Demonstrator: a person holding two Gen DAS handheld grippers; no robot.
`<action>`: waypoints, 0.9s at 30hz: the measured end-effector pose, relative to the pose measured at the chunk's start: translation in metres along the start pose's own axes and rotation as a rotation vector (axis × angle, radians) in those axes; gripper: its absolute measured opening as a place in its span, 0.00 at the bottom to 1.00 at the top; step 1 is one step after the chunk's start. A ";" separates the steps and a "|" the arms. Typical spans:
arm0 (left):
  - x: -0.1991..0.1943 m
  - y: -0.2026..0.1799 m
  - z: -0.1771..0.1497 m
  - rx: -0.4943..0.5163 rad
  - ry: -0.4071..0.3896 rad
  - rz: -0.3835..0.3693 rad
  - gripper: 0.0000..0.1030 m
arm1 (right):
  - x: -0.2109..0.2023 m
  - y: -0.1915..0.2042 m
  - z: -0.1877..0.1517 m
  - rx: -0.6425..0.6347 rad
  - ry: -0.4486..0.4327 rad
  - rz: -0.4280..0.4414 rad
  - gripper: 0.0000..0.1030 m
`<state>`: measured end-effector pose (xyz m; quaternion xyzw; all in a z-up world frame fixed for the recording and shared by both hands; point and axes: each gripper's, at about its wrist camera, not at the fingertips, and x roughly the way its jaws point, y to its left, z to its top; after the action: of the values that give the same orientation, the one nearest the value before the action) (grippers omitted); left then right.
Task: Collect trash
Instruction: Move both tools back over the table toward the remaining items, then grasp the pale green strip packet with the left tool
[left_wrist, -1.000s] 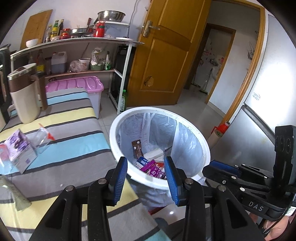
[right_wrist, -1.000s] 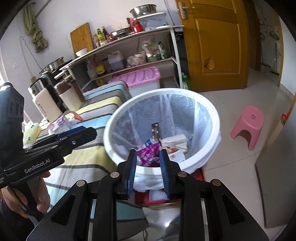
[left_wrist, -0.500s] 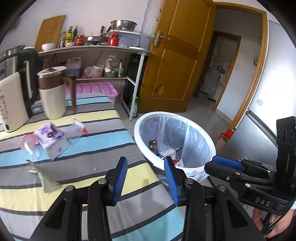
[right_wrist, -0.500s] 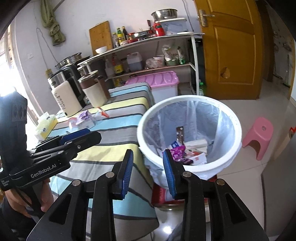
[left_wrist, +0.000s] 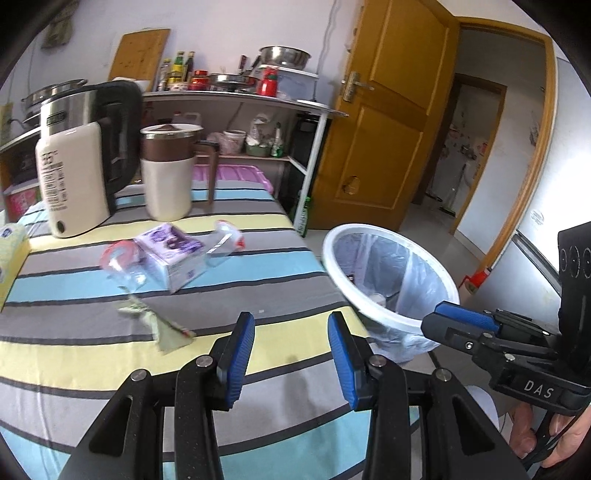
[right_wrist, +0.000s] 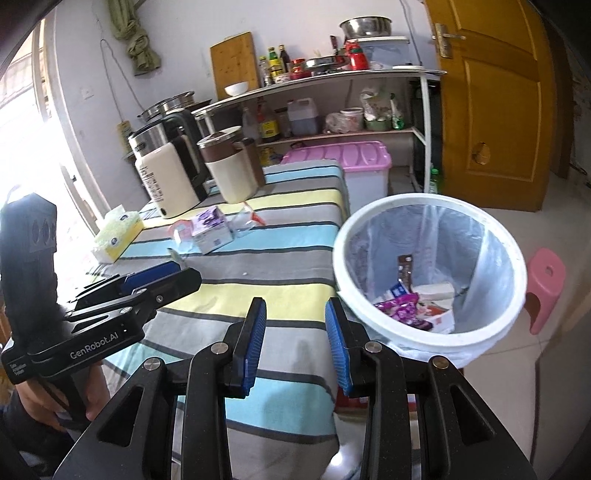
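We hold the left hand-held gripper (left_wrist: 291, 354) and right hand-held gripper (right_wrist: 295, 339) parted and empty over the striped bench (left_wrist: 92, 354), the lined trash bin (right_wrist: 513, 295) beside it.

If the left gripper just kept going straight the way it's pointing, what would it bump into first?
Probably the striped tablecloth. The left gripper is open and empty, tilted down at bare cloth. The purple carton and the crumpled wrapper lie off to its left, the trash bin to its right. Depth is hard to judge.
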<state>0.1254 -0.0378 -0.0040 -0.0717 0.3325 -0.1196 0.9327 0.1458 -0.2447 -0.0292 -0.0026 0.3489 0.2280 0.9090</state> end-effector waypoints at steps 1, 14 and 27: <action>-0.002 0.006 -0.001 -0.009 -0.003 0.010 0.40 | 0.001 0.003 0.001 -0.006 0.002 0.006 0.33; -0.017 0.066 -0.001 -0.110 -0.026 0.143 0.40 | 0.020 0.026 0.014 -0.062 0.007 0.053 0.40; 0.017 0.094 0.001 -0.210 0.048 0.181 0.40 | 0.039 0.033 0.026 -0.079 0.016 0.068 0.44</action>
<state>0.1555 0.0475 -0.0339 -0.1357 0.3706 -0.0014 0.9188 0.1740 -0.1945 -0.0293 -0.0284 0.3466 0.2723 0.8972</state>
